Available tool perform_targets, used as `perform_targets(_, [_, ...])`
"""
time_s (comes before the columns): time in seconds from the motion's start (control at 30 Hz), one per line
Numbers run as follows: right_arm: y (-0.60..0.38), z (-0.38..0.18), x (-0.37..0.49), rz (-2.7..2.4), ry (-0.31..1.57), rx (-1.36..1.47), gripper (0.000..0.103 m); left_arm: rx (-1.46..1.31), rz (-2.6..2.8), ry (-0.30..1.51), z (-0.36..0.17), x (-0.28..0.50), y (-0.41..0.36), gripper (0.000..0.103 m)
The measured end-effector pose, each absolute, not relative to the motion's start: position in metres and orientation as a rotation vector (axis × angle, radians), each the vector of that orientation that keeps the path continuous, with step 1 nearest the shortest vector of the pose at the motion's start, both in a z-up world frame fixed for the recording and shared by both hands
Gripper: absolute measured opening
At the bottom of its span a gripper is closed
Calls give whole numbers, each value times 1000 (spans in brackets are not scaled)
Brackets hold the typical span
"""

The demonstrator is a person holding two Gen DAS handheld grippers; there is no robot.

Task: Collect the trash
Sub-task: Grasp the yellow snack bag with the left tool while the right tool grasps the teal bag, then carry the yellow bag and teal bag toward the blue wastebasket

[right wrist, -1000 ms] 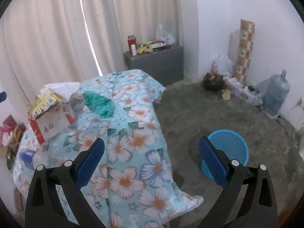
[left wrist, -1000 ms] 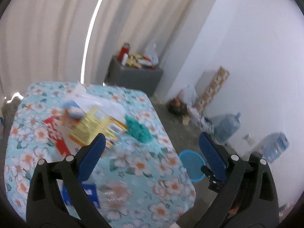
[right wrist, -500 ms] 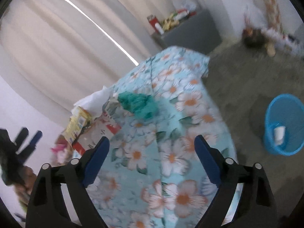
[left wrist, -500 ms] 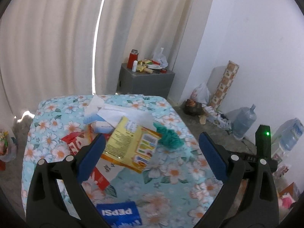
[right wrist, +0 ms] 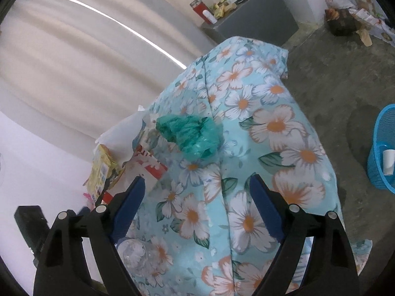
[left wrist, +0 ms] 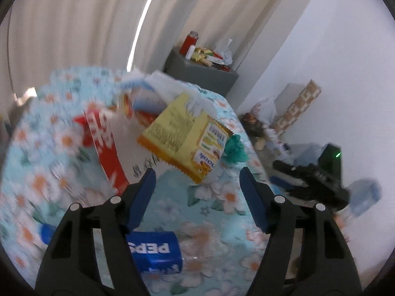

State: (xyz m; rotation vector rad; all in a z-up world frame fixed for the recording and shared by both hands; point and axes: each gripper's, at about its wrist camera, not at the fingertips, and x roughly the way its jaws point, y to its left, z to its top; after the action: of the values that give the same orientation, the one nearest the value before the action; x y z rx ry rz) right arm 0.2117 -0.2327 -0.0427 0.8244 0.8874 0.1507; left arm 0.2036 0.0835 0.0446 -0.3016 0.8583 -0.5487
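Trash lies on a table with a floral cloth [left wrist: 222, 197]: a yellow snack packet [left wrist: 187, 138], a red and white carton [left wrist: 108, 153], white paper, a crumpled green bag [right wrist: 191, 133] and a blue Pepsi box [left wrist: 153, 254]. My left gripper [left wrist: 197, 175] hovers just short of the yellow packet, its jaws closing with nothing between them. The Pepsi box lies under its left finger. My right gripper [right wrist: 197, 183] is open above the cloth, below the green bag, holding nothing. A clear crumpled plastic piece [right wrist: 134, 252] lies near its left finger.
A blue bin [right wrist: 384, 148] with a white cup inside stands on the concrete floor at the right. A grey cabinet [left wrist: 200, 74] with bottles and packets stands by the curtains. Water jugs and clutter line the far wall. The right gripper [left wrist: 311, 180] shows beside the table.
My left gripper has dropped closer to the trash pile and its jaws have narrowed. The right gripper swung left and rolled, so the green bag now sits ahead of it.
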Motion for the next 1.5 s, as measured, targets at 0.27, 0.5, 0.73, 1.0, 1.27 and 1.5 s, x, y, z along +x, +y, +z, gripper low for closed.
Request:
perform_targets(0.27, [-231, -50, 219, 185, 891, 884, 84, -662, -646, 964, 14, 235, 101, 62])
perform_targets(0.5, [-245, -67, 245, 223, 875, 1037, 82, -753, -644, 977, 4, 241, 104, 35])
perform_targets(0.73, [-242, -82, 282, 226, 901, 1066, 79, -777, -661, 952, 6, 241, 104, 12])
perform_targets(1.0, [-236, -94, 299, 206, 954, 1048, 55, -775, -694, 910, 12, 232, 108, 9])
perform_targets(1.27, [-237, -82, 277, 215, 929, 1024, 37, -735, -753, 844, 27, 211, 113, 8])
perform_targets(1.5, [-243, -65, 247, 211, 893, 1038, 34, -716, -819, 801, 43, 186, 115, 7])
